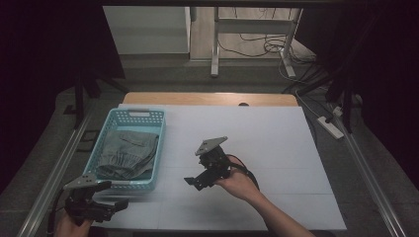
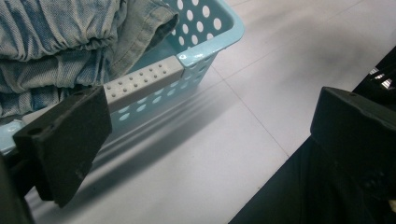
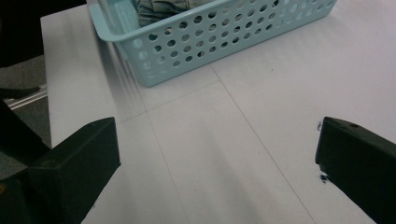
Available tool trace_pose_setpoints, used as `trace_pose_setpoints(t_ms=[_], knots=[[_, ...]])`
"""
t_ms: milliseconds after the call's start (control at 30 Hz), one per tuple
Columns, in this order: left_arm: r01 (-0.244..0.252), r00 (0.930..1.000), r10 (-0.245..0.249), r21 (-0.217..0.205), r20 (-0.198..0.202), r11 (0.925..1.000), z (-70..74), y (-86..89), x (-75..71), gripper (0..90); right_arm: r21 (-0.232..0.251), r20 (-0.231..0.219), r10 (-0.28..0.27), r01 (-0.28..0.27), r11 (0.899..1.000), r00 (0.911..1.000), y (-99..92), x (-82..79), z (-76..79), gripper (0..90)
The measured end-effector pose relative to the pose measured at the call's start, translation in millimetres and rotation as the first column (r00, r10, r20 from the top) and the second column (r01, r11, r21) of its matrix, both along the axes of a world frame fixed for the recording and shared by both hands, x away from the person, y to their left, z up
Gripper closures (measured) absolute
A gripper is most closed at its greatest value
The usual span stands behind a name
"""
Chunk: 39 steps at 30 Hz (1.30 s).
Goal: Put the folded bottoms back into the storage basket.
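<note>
A light blue perforated basket (image 1: 157,148) stands on the left of the white table and holds a folded grey-blue garment (image 1: 126,150). My left gripper (image 1: 117,202) is open at the table's near left edge, just in front of the basket's near end. In the left gripper view its jaws (image 2: 210,121) stand wide apart, with the basket corner (image 2: 205,44) and the garment (image 2: 60,37) close above the left jaw. My right gripper (image 1: 195,181) is open over the table's middle and points left. In its own view the jaws (image 3: 215,149) frame bare table, with the basket (image 3: 210,35) beyond.
The white table top (image 1: 276,148) stretches right of the basket and ends in a wooden strip (image 1: 207,98) at the far edge. Metal rails (image 1: 54,168) run along both sides. A power strip (image 1: 330,126) and cables lie on the floor at the right.
</note>
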State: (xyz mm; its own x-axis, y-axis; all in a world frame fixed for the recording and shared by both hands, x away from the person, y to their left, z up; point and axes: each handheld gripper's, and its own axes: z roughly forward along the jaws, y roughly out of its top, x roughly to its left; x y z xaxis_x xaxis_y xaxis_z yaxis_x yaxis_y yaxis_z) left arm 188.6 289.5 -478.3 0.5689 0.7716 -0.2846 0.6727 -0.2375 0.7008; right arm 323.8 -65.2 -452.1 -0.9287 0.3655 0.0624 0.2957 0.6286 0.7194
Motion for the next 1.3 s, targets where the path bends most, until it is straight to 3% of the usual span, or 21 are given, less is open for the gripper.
trace_pose_setpoints(t_ms=[467, 833, 1167, 1300], knots=[[0.003, 1.0000, -0.003, 0.000, 0.001, 1.0000, 0.0, -0.3, 0.1, 0.0, -0.006, -0.007, -0.015, 0.015, 1.000, 0.9999, -16.8, -6.0, 0.2, 0.1], [0.007, 1.0000, -0.007, -0.002, 0.000, 1.0000, 0.0, -0.2, 0.2, 0.0, 0.010, 0.003, -0.037, 0.037, 0.999, 0.9993, -31.5, -11.9, 5.5, 0.1], [0.008, 1.0000, -0.008, -0.004, -0.001, 1.0000, -0.1, -0.1, 0.5, 0.0, 0.055, -0.026, -0.065, 0.067, 0.996, 0.9975, -48.7, -12.1, 5.7, 0.1], [0.009, 1.0000, -0.009, -0.003, 0.000, 1.0000, -0.1, -0.3, 0.4, 0.0, 0.048, -0.022, -0.077, 0.078, 0.996, 0.9968, -56.1, -15.4, 5.7, 0.0]])
